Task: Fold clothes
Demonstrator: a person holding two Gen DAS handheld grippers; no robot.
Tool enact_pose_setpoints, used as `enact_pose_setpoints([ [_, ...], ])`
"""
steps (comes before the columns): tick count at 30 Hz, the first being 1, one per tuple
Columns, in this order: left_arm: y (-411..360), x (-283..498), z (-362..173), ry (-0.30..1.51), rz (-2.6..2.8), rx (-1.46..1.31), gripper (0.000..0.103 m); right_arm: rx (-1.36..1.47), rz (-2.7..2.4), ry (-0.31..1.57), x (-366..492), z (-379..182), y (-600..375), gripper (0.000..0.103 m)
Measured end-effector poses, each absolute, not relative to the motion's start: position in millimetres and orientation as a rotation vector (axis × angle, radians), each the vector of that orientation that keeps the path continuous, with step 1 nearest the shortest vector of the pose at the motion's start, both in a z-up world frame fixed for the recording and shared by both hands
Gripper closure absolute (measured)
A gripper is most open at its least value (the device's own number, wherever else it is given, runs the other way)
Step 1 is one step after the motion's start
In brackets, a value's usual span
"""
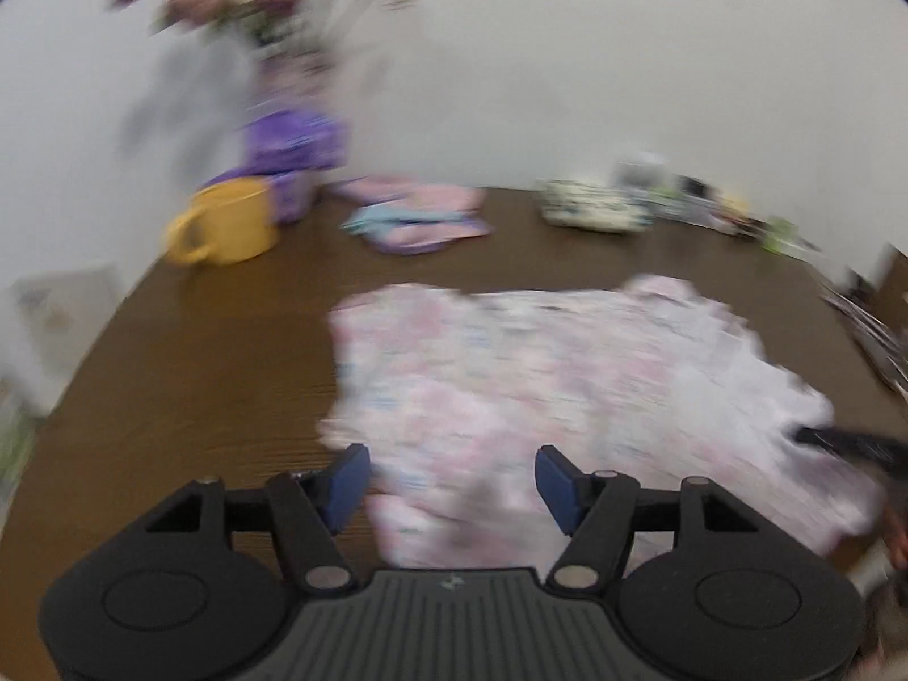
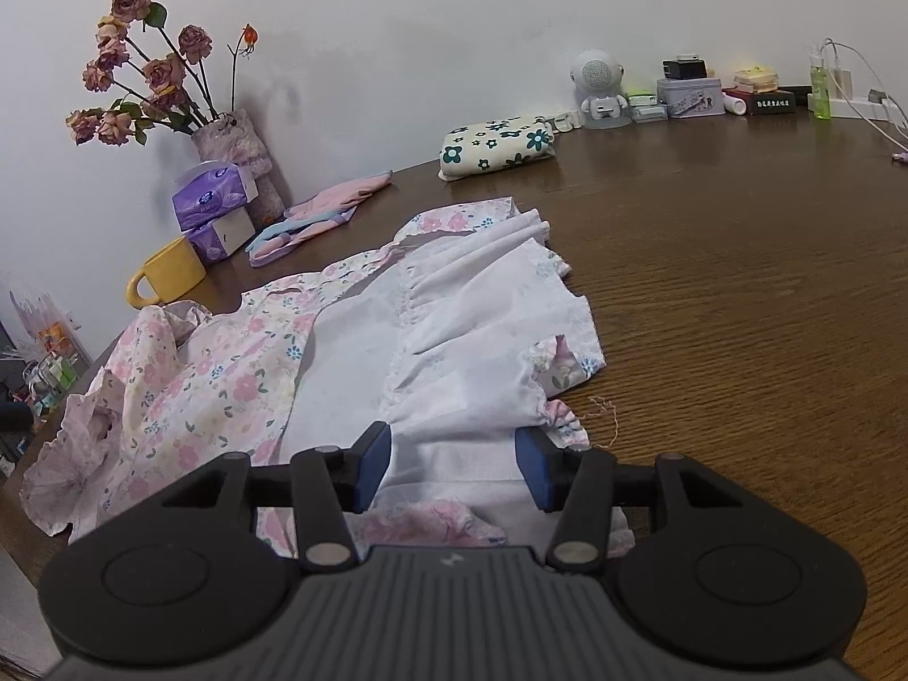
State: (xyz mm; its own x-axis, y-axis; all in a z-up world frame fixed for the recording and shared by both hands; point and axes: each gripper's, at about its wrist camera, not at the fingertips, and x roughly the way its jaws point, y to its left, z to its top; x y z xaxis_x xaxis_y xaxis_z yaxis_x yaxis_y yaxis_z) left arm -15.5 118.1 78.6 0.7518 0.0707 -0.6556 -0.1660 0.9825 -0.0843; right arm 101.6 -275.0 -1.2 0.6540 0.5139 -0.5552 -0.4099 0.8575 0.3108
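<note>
Pink floral cotton dress point(image 2: 238, 374), white lining up, lies half-folded toward the dark wooden table's point(image 2: 738, 295) left edge. Left gripper point(image 1: 453, 479) is spread and empty; right gripper point(image 2: 453, 468) straddles the near hem unpinched. Pinch both hem corners evenly, then fold away squarely.

Pink-flowered white garment point(image 2: 238, 374) on dark brown wood table point(image 2: 738, 295); yellow mug point(image 2: 170, 275); purple tissue packs point(image 2: 213, 198).

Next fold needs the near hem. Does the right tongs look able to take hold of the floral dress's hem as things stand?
Probably yes: the right tongs stand open over the floral dress, its white lining hem between the pads, nothing in the way.
</note>
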Motion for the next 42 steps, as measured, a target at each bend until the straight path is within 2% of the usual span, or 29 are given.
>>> enact_pose_setpoints([
  [6,167,26,49,0.834,0.179,-0.366,0.041,0.149,0.525,0.677,100,-2,-269,0.052],
  [8,179,34,40,0.838,0.171,-0.458,0.049,0.145,0.521,0.677,100,-1,-266,0.051],
  [9,183,37,37,0.824,0.157,-0.482,0.070,0.142,0.519,0.677,100,-1,-265,0.051],
  [10,187,39,34,0.821,0.139,-0.502,0.097,0.136,0.516,0.677,99,-1,-264,0.051],
  [11,188,38,33,0.818,0.127,-0.502,0.100,0.128,0.513,0.676,99,-1,-262,0.051],
  [15,181,26,47,0.777,0.182,-0.305,0.100,0.070,0.501,0.671,97,-1,-255,0.051],
  [20,144,3,65,0.697,0.350,0.165,0.097,-0.005,0.491,0.662,96,-1,-246,0.046],
  [23,122,-1,63,0.687,0.301,0.253,0.076,-0.034,0.488,0.656,94,-1,-241,0.043],
  [24,115,-3,63,0.676,0.279,0.274,0.059,-0.039,0.487,0.655,94,-1,-240,0.042],
  [25,111,-4,64,0.664,0.270,0.282,0.050,-0.044,0.485,0.654,94,-1,-240,0.042],
  [28,114,-10,70,0.644,0.248,0.202,0.049,-0.043,0.487,0.654,94,-1,-240,0.042],
  [36,172,-7,46,0.791,0.184,-0.276,0.049,-0.047,0.494,0.650,94,-1,-241,0.040],
  [40,192,1,39,0.753,0.147,-0.457,0.050,-0.049,0.494,0.648,94,-2,-241,0.039],
  [41,192,3,38,0.746,0.161,-0.456,0.053,-0.048,0.494,0.647,94,-2,-241,0.039],
  [42,192,5,38,0.739,0.175,-0.441,0.078,-0.048,0.494,0.647,94,-2,-241,0.039],
])
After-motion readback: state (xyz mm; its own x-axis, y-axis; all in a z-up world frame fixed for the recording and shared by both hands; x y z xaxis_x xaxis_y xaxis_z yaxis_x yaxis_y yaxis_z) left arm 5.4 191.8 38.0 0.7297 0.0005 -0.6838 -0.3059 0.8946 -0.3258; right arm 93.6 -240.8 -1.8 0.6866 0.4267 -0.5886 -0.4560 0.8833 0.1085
